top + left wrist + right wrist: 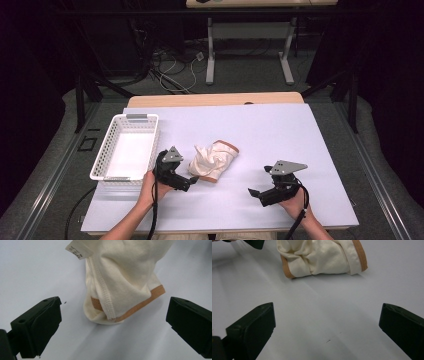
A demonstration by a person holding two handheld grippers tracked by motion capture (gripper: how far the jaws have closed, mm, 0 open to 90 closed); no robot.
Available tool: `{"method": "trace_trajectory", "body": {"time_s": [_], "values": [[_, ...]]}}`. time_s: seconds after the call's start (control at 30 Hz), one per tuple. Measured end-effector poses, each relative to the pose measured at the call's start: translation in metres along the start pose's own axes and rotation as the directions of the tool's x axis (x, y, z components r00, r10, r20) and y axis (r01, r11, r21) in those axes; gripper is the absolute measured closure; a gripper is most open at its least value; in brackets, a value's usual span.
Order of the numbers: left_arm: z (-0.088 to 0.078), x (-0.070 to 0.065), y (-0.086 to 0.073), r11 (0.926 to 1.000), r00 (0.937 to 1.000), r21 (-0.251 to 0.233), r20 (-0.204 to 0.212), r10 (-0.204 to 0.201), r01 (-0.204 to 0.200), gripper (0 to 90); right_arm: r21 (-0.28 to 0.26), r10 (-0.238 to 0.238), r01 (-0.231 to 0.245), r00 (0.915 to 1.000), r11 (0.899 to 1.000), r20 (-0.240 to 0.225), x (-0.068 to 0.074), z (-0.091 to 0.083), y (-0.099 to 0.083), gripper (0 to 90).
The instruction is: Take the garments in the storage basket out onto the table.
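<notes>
Left gripper view: jaws wide, empty; garment (125,277) ahead.

White basket (127,146) at table's left

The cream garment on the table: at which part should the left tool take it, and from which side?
Probably the near folded edge of the cream garment, where the stitched hem and tan trim bunch together. It stands up off the table as a raised ridge. The left tool is open, facing it from the left, so a low approach from there seems best.
</notes>
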State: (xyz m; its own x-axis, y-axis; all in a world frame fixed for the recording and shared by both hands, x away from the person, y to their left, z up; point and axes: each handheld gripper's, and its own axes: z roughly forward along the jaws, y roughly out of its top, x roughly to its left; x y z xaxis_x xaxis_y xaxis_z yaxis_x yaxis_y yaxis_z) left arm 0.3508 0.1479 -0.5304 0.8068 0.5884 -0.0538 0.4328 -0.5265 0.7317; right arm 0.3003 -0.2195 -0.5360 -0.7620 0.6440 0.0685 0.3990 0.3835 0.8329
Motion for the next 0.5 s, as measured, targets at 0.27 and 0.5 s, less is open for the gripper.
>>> {"method": "trace_trajectory", "body": {"time_s": [0.27, 0.5], "values": [[-0.002, 0.0, -0.002, 0.9999, 1.0, -0.011, 0.0, -0.009, 0.009, 0.0, 0.009, -0.013, 0.013, 0.9999, 1.0, -0.01, -0.005, 0.015, 0.013, 0.5], [-0.004, 0.0, -0.002, 1.0, 0.9999, -0.004, 0.009, -0.009, 0.009, 0.0, 0.019, -0.031, 0.031, 0.9995, 0.999, -0.009, -0.01, 0.027, 0.022, 1.1]]}}
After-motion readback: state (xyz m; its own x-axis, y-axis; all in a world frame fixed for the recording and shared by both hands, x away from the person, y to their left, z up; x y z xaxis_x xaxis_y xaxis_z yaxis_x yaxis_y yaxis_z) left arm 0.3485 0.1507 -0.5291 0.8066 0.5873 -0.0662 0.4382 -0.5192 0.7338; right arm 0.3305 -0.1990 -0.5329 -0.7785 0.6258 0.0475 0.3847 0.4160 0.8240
